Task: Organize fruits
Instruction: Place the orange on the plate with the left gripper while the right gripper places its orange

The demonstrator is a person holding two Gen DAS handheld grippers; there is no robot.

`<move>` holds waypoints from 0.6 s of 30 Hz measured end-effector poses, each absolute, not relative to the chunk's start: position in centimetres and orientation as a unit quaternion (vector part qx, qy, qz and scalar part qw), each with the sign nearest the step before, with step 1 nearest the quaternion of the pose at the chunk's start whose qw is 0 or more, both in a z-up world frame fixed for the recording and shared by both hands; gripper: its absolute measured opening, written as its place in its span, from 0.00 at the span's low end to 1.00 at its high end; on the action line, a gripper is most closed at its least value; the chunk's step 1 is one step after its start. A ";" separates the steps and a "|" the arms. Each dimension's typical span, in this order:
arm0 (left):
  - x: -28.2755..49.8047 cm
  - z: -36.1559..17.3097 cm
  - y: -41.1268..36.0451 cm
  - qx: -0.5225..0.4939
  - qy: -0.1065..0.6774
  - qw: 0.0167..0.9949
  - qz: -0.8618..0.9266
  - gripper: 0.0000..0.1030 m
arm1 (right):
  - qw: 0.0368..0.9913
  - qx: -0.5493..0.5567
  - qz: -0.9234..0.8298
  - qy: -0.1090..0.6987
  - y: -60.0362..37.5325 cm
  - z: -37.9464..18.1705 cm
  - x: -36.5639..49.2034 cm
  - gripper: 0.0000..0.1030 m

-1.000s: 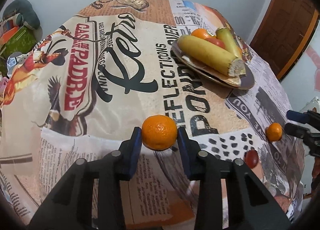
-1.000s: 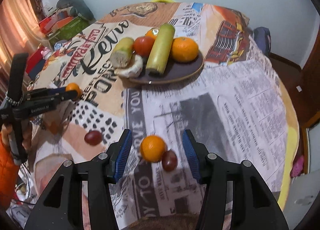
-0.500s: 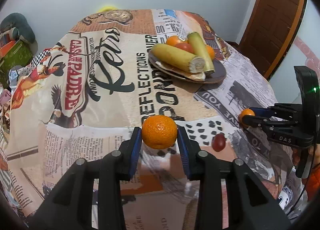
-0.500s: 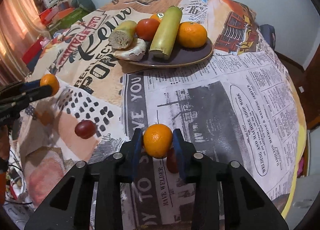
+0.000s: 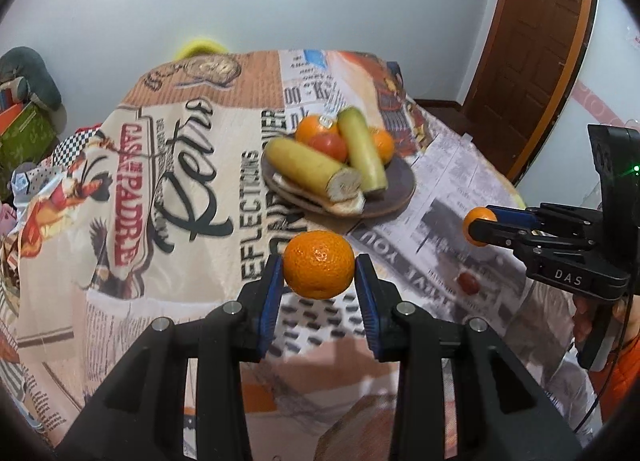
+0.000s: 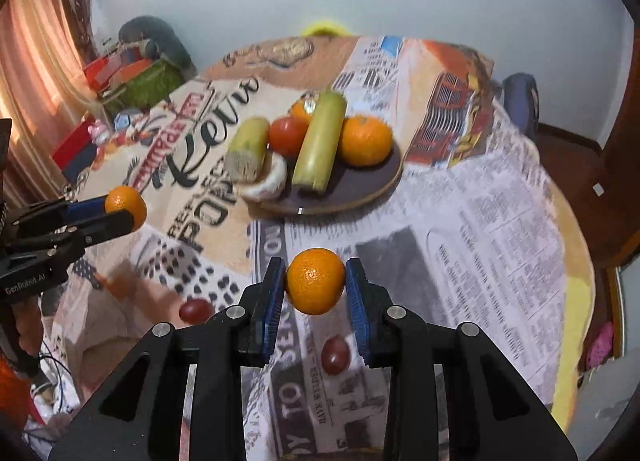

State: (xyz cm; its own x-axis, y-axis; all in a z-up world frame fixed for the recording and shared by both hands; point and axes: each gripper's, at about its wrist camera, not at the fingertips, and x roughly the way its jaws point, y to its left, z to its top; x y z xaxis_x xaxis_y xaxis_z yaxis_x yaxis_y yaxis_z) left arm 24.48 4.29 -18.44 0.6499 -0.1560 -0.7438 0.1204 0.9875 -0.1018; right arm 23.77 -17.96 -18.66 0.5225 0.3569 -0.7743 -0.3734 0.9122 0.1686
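Both grippers carrying an orange each, clear of the table, plate ahead.

Left gripper (image 5: 319, 275) jaws clamped on left orange (image 5: 319, 269); right gripper (image 6: 315, 281) jaws clamped on right orange (image 6: 315, 280), both lifted above the tablecloth (image 6: 500, 245). Two dark red plums on the cloth below: one (image 6: 335, 354) under the right jaws, one (image 6: 195, 309) to their left. Plate (image 6: 384, 177) lies straight ahead and lower, already holding two bananas, a tomato and oranges; bare spot is at its near-right rim. Right gripper looks nearer that rim, likely drops first.
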 end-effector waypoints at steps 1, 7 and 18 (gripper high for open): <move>24.7 -18.2 4.1 -0.022 0.408 0.909 -0.077 0.35 | 0.875 -0.008 0.208 0.437 -18.1 -18.3 24.0 0.27; 26.0 -16.6 3.5 -0.028 0.388 0.918 -0.080 0.35 | 0.889 -0.005 0.204 0.411 -18.7 -16.5 25.1 0.27; 29.4 -14.2 2.6 -0.022 0.358 0.930 -0.082 0.35 | 0.906 0.011 0.200 0.373 -19.9 -14.3 28.1 0.27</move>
State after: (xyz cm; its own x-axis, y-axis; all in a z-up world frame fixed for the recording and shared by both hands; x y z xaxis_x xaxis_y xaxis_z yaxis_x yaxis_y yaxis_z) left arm 29.39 2.58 -14.20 0.7304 -0.1680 -0.6620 0.1368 0.9856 -0.0992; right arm 28.13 -19.87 -14.28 0.6412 0.3708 -0.6718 -0.3538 0.9198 0.1699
